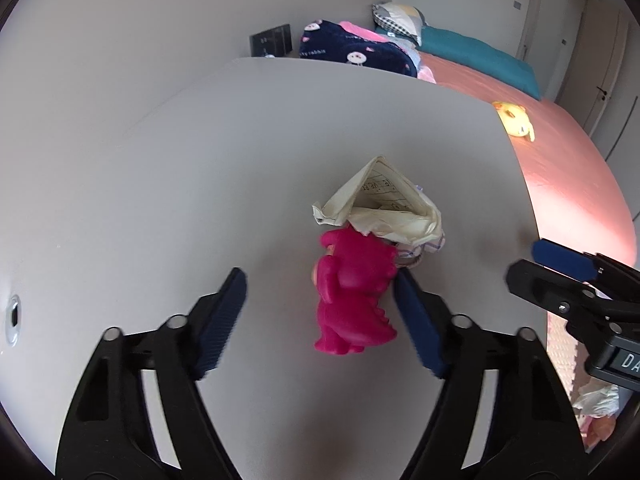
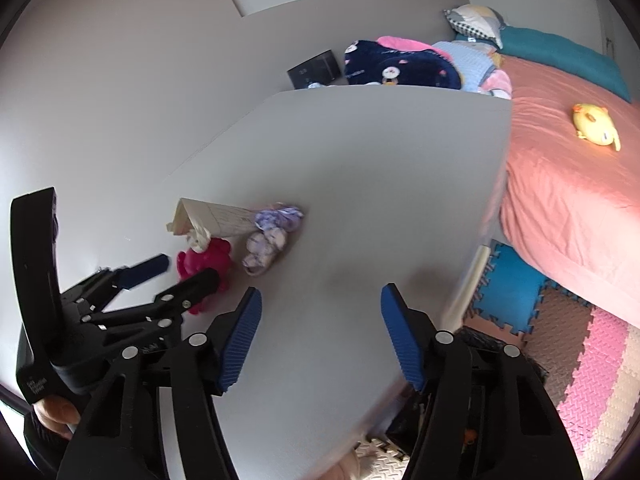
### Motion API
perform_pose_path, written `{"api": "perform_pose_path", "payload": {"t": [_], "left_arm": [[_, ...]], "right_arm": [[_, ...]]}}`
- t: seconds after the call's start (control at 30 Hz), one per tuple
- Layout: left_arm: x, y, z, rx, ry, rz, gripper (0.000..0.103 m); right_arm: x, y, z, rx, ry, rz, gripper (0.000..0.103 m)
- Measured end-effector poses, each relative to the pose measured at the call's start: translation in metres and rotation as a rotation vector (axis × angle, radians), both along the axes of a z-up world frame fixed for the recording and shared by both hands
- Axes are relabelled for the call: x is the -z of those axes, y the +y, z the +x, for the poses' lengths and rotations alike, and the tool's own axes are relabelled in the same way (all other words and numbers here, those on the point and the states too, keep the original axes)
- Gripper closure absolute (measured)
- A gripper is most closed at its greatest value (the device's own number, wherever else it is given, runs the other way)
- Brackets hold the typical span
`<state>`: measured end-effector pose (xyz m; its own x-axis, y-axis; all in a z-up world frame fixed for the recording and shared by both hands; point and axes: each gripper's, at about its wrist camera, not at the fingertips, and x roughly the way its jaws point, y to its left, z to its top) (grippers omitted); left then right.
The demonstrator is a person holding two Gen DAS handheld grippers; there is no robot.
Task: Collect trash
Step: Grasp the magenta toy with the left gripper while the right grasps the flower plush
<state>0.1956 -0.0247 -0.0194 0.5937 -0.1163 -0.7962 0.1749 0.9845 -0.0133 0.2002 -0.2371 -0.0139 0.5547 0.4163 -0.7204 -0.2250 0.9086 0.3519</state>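
A crumpled cream paper (image 1: 380,208) lies on the grey table (image 1: 200,180), with a magenta toy figure (image 1: 352,292) just in front of it. My left gripper (image 1: 320,284) is open, its fingers on either side of the toy; the right finger touches the toy. In the right wrist view the paper (image 2: 212,218), the toy (image 2: 206,264) and a crumpled purple-white wrapper (image 2: 270,240) sit left of centre. My right gripper (image 2: 320,312) is open and empty above bare table, to the right of the left gripper (image 2: 182,270).
A bed with a salmon sheet (image 2: 560,200) stands right of the table, with a yellow plush toy (image 2: 596,124), a teal pillow and folded blankets (image 2: 400,64). Foam floor mats (image 2: 580,360) lie below. A dark device (image 2: 316,69) stands behind the table.
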Motion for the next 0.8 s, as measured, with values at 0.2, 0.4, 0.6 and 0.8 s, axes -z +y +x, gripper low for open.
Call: {"api": "perform_pose_path", "payload": {"t": [0.2,0.4,0.6,0.8], "left_arm": [[0.007,0.005,0.004,0.016,0.02,-0.006,0.051],[0.01,0.007,0.003,0.028,0.027,-0.013,0.062],[0.009,0.008,0.002,0.027,0.024,-0.011,0.062],[0.01,0.008,0.004,0.027,0.026,-0.01,0.064]], "right_arm": [[0.003,0.021,0.013,-0.03,0.008,0.018,0.044],[0.007,0.039,0.026,-0.051,0.015,0.024,0.053],[0.011,0.052,0.034,-0.063,0.009,-0.002,0.067],[0.013,0.06,0.039,-0.097,-0.01,-0.033,0.087]]}}
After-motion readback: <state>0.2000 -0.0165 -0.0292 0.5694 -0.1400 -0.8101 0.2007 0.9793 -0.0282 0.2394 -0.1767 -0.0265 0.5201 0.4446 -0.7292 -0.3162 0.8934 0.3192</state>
